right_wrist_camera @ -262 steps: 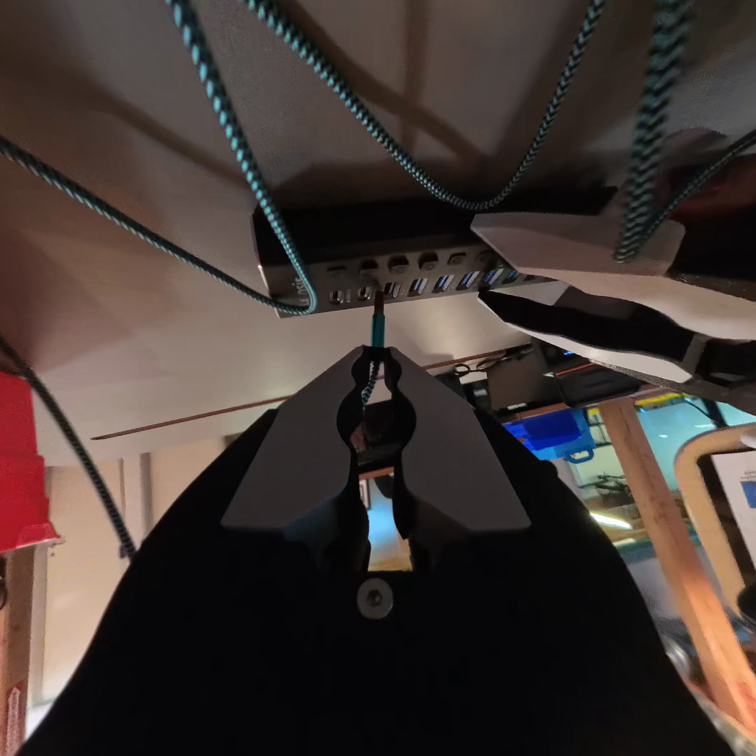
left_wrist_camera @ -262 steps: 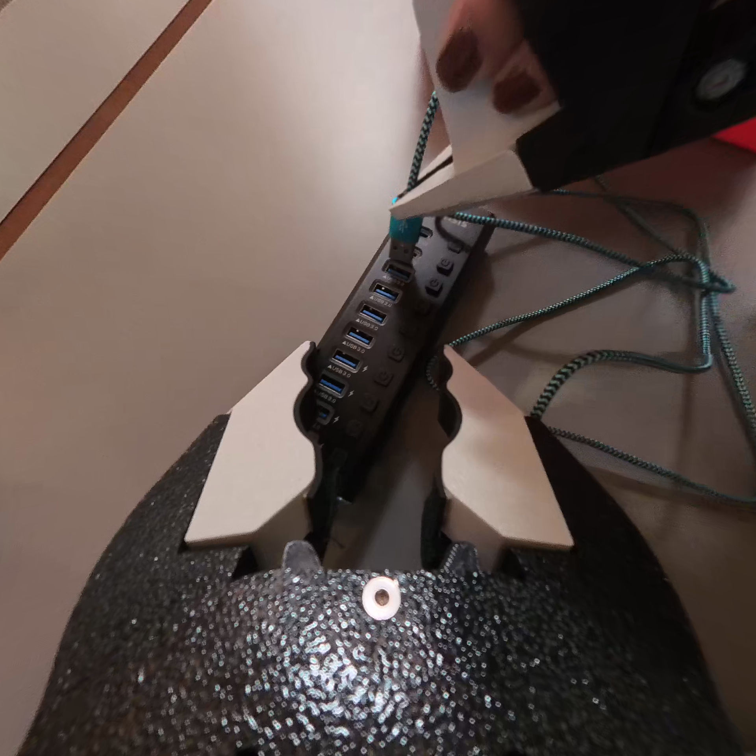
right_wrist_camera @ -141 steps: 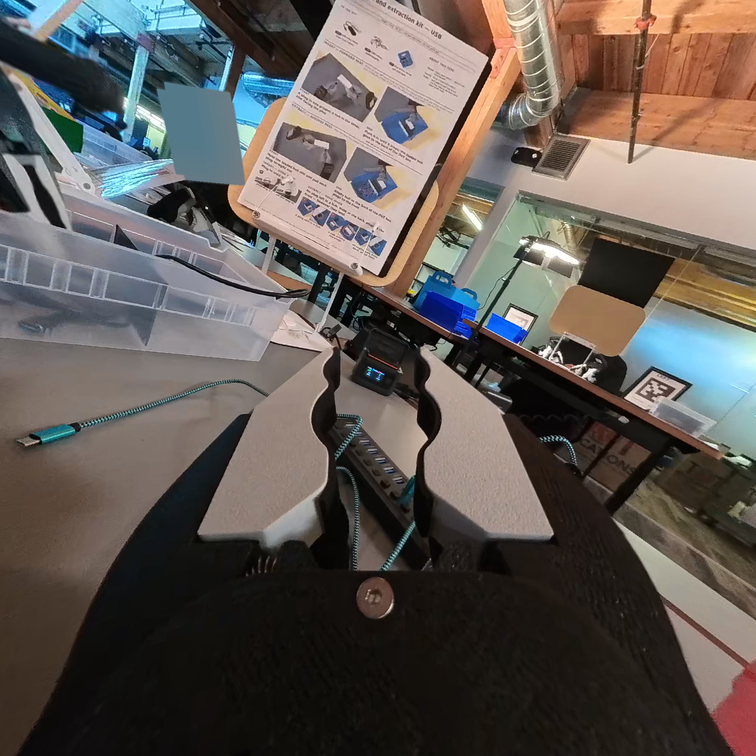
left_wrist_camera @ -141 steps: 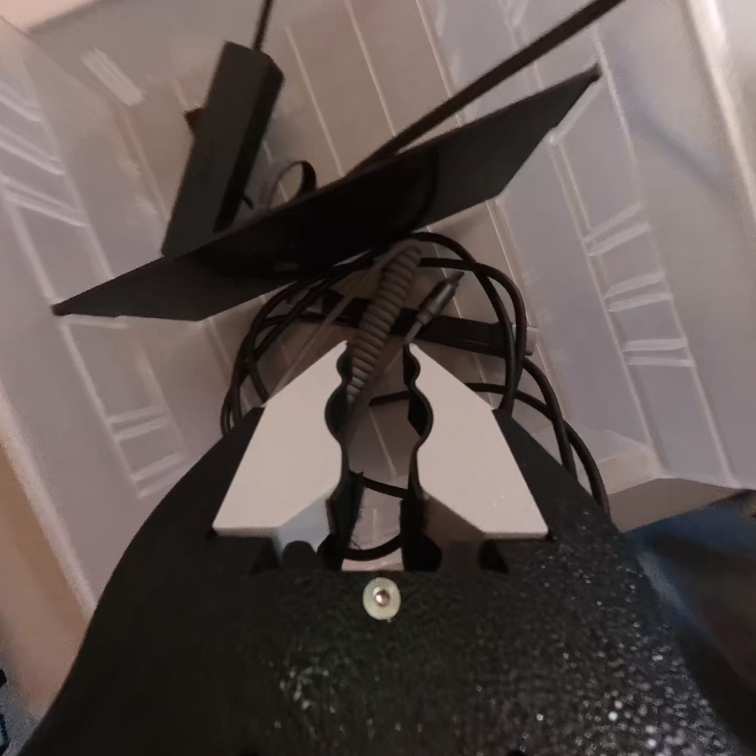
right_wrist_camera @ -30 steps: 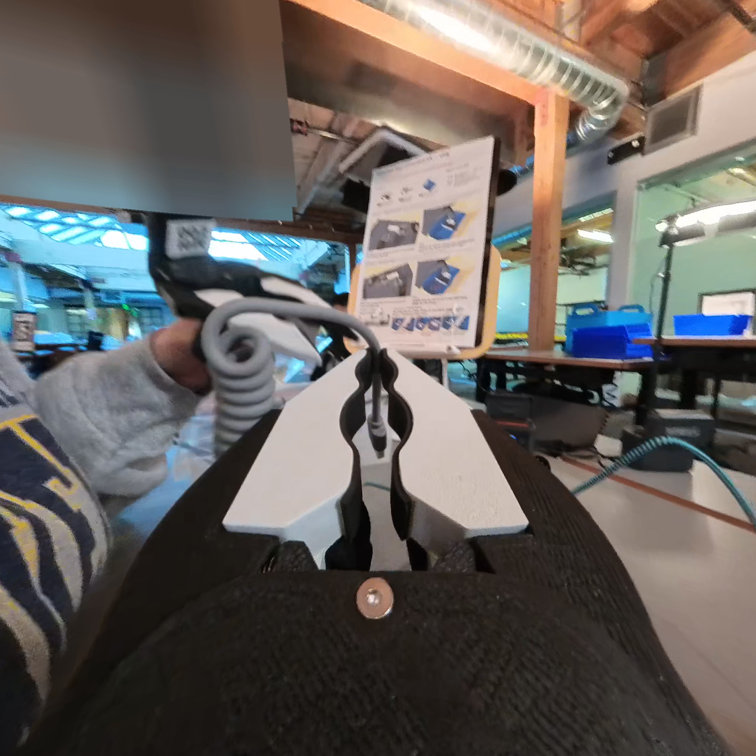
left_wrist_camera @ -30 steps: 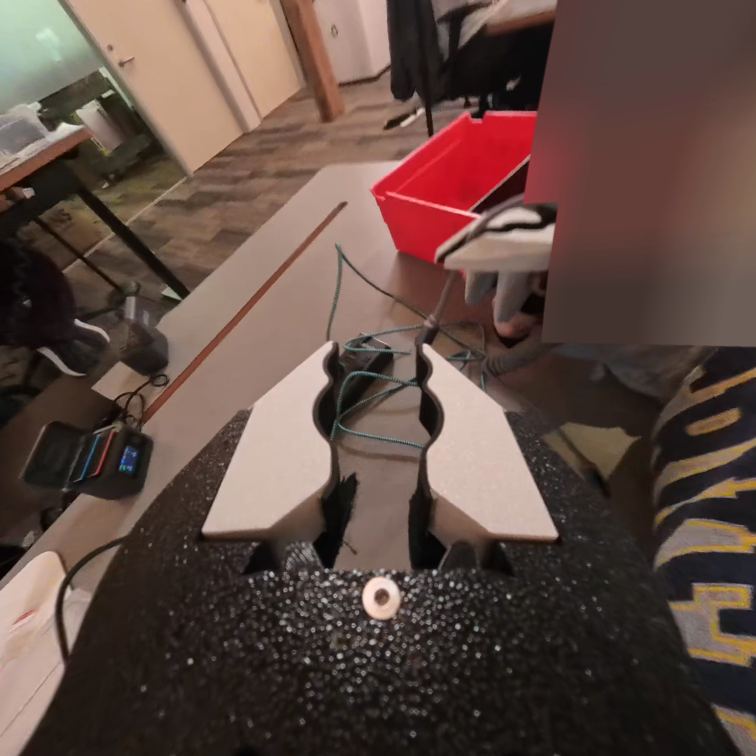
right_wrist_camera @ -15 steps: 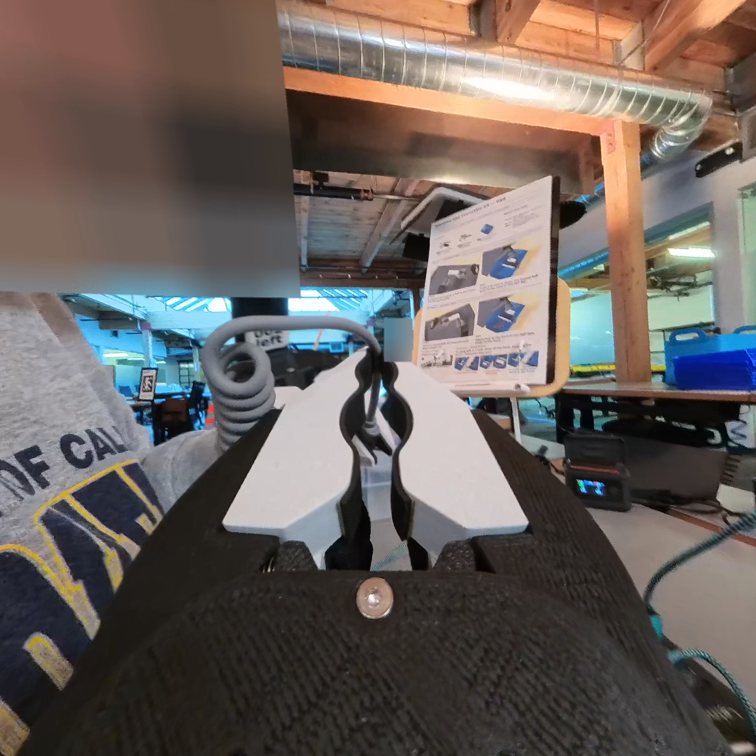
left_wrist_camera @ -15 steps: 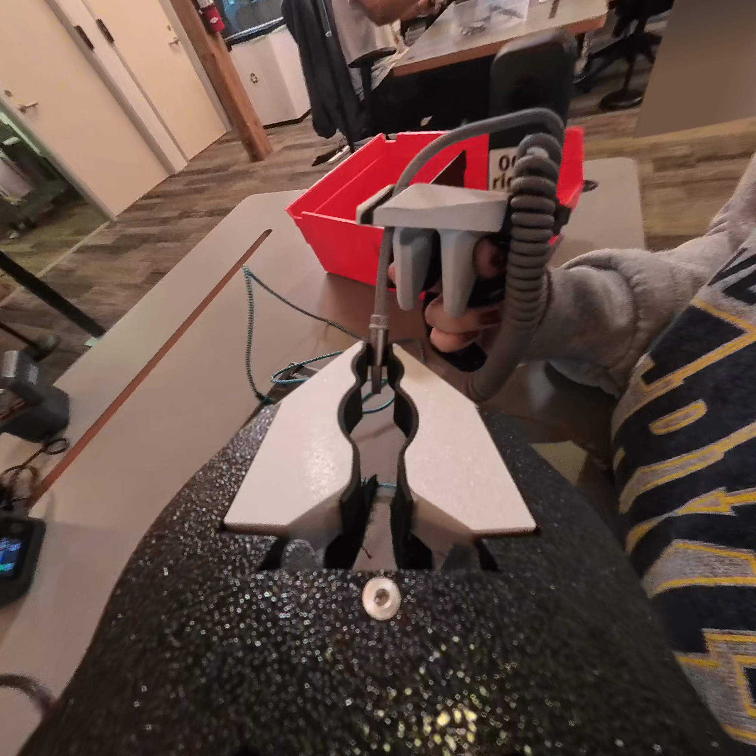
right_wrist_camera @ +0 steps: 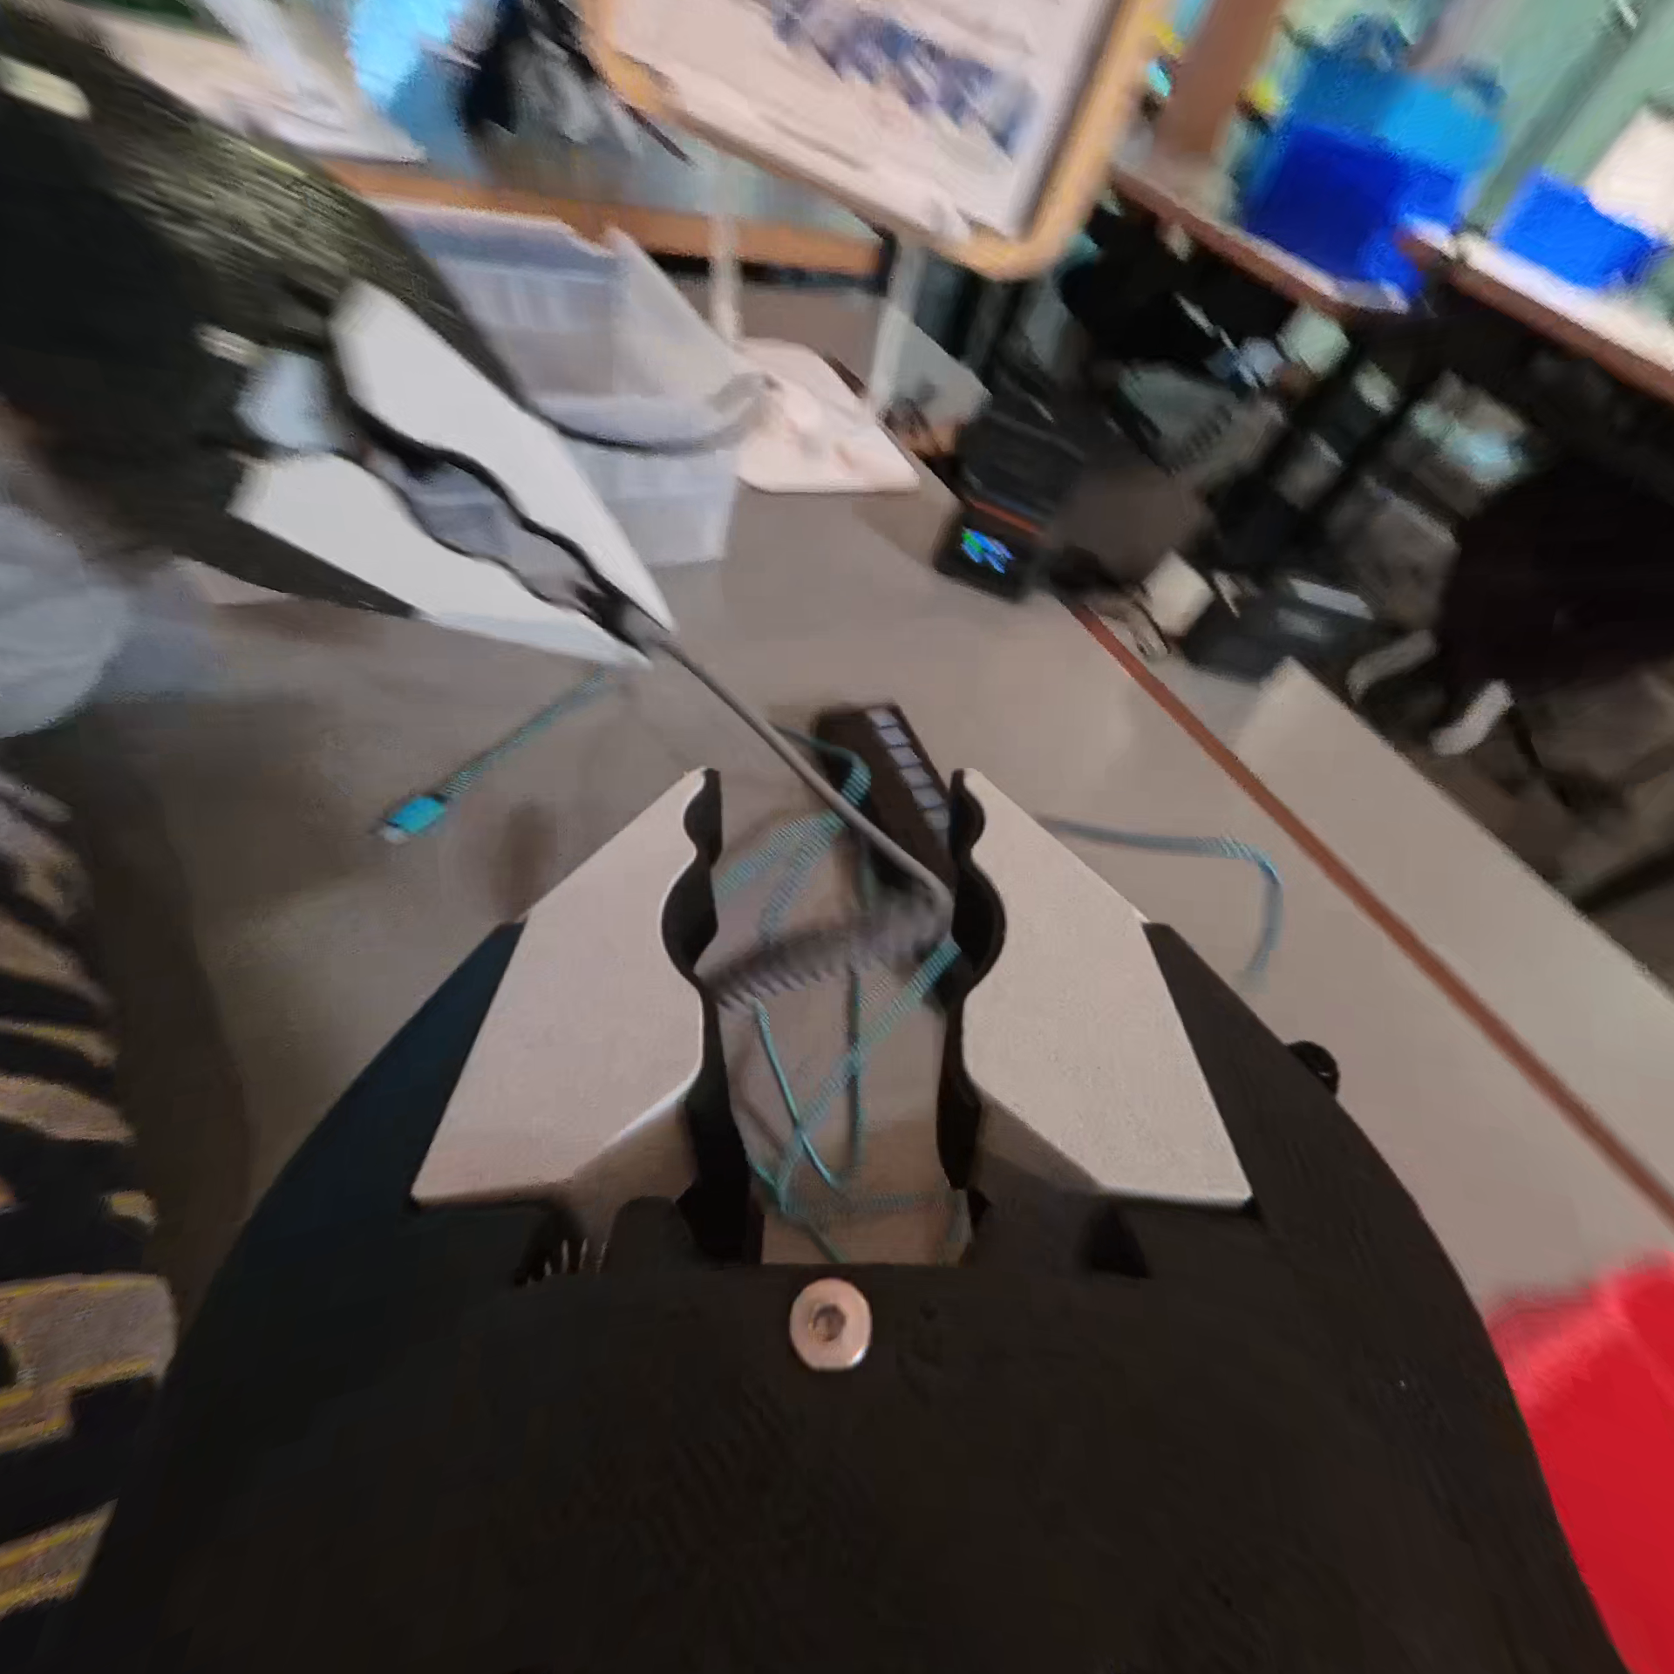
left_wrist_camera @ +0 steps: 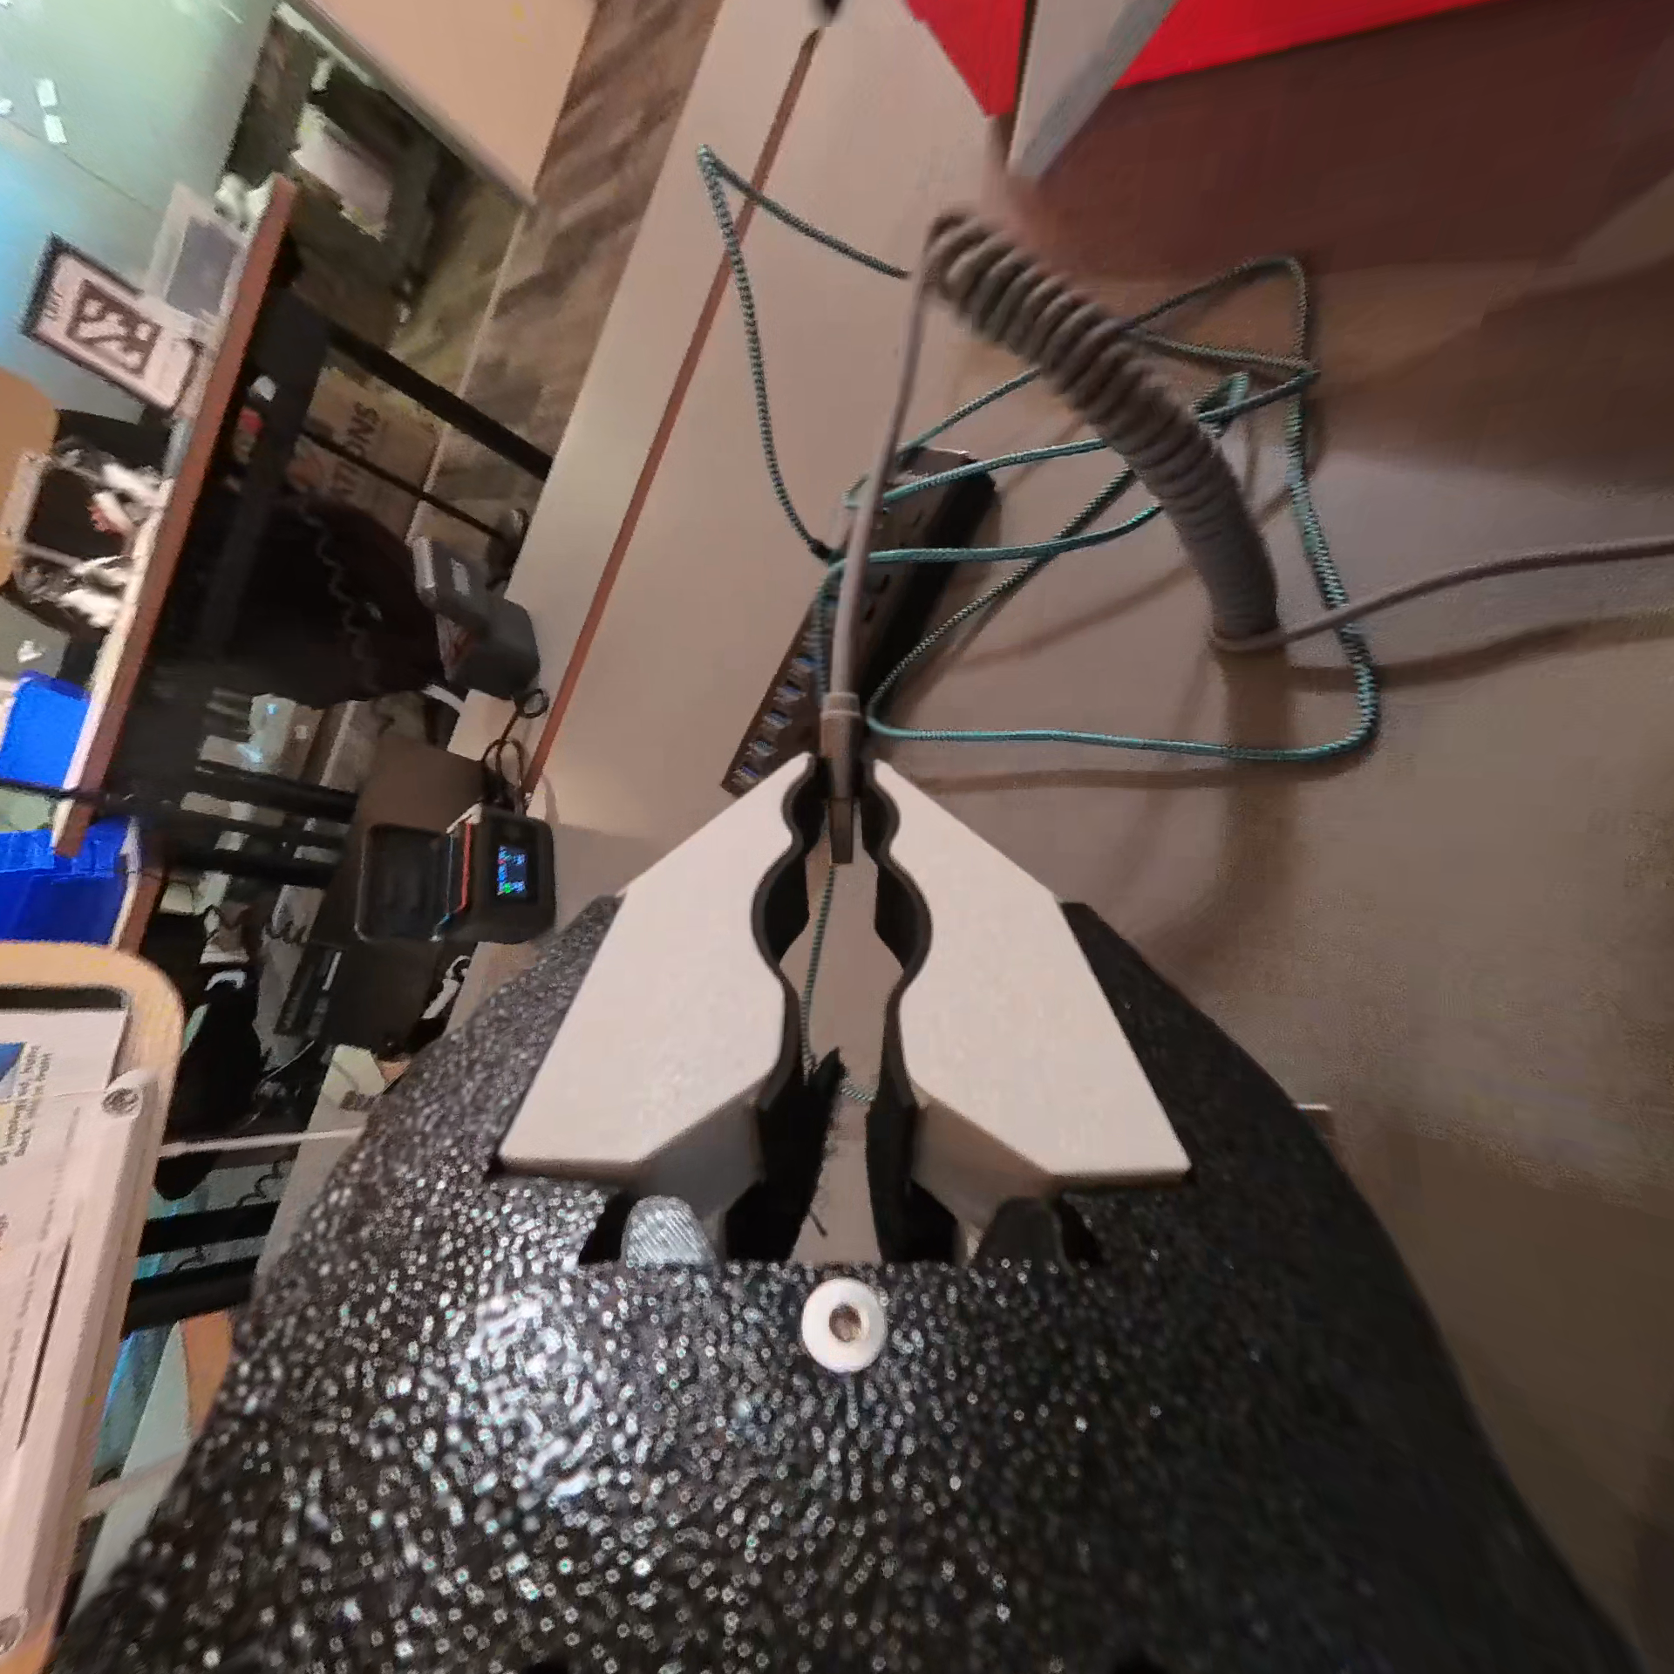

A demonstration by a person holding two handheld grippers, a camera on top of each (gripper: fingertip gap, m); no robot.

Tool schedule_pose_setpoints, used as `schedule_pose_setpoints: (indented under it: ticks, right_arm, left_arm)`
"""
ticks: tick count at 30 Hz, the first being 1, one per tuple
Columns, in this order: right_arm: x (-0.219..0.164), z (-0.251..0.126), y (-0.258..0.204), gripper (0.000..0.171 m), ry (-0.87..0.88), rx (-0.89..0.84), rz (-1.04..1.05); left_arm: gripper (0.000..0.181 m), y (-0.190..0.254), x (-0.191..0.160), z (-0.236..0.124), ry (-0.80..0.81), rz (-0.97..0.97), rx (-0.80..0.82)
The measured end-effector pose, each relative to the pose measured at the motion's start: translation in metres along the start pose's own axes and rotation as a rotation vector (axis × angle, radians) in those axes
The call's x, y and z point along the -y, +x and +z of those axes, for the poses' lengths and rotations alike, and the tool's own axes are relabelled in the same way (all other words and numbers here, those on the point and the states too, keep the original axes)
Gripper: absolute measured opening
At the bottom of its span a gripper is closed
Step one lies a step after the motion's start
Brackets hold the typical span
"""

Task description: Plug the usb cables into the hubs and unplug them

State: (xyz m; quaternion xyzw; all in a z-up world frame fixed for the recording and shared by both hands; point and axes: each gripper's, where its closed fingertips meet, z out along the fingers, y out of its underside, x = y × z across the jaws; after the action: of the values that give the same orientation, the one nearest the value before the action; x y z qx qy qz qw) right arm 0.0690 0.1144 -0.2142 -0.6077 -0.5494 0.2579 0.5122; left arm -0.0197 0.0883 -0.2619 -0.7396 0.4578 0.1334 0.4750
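Note:
My left gripper (left_wrist_camera: 838, 781) is shut on the grey plug (left_wrist_camera: 841, 820) of a grey coiled cable (left_wrist_camera: 1114, 380), held above the table. The black USB hub (left_wrist_camera: 915, 534) lies beyond it among loose teal braided cables (left_wrist_camera: 1132, 745). In the right wrist view my right gripper (right_wrist_camera: 833, 788) is open and empty above the hub (right_wrist_camera: 897, 779). The left gripper (right_wrist_camera: 625, 625) shows there at upper left, with the grey cable (right_wrist_camera: 770, 734) running from its tips down toward my right finger. A loose teal plug (right_wrist_camera: 408, 820) lies on the table to the left.
A red bin (left_wrist_camera: 1268, 45) stands at the far side of the table and shows at lower right in the right wrist view (right_wrist_camera: 1594, 1413). A small black device with a lit screen (right_wrist_camera: 983, 548) sits near the table edge. A clear plastic box (right_wrist_camera: 634, 453) and a sign board (right_wrist_camera: 861, 91) stand behind. The tips of one gripper are about 11 centimetres away from the tips of the other. The black USB hub (left_wrist_camera: 915, 534) is about 15 centimetres from both grippers' fingertips.
The grey plug has passed from my right gripper to my left: the left has shut on it and the right has opened. Both grippers have tipped down toward the table and hub.

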Motion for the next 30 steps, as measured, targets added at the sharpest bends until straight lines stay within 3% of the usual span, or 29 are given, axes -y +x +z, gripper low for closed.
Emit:
schedule_pose_setpoints:
  ticks: [3,6,9,10,12,17,22,30]
  right_arm:
    - [0.013,0.019,-0.043,0.049,0.040,0.130,-0.157]
    - [-0.015,0.046,-0.064,0.045,-0.120,0.170,-0.331]
    - [-0.027,0.057,-0.072,0.023,-0.141,0.199,-0.362]
    - [-0.025,0.057,-0.072,0.008,-0.118,0.199,-0.369]
    - [-0.020,0.055,-0.073,0.001,-0.076,0.216,-0.370]
    - [0.006,0.039,-0.069,0.000,0.160,0.278,-0.203]
    - [0.038,0.000,-0.072,0.000,0.519,0.385,-0.114]
    - [0.036,-0.005,-0.070,0.000,0.523,0.385,-0.124]
  left_arm:
    - [0.006,0.015,0.006,0.002,0.009,0.066,-0.078]
    - [0.006,0.028,0.011,0.002,0.024,0.100,-0.152]
    - [0.006,0.036,0.019,-0.004,0.073,0.095,-0.212]
    - [0.006,0.038,0.020,-0.006,0.084,0.095,-0.223]
    - [0.006,0.034,0.025,-0.010,0.117,0.047,-0.212]
    - [0.013,0.015,0.053,-0.036,0.366,-0.265,-0.282]
    - [0.012,0.013,0.079,-0.071,0.612,-0.387,-0.426]
    - [0.017,0.021,0.091,-0.072,0.642,-0.344,-0.431]
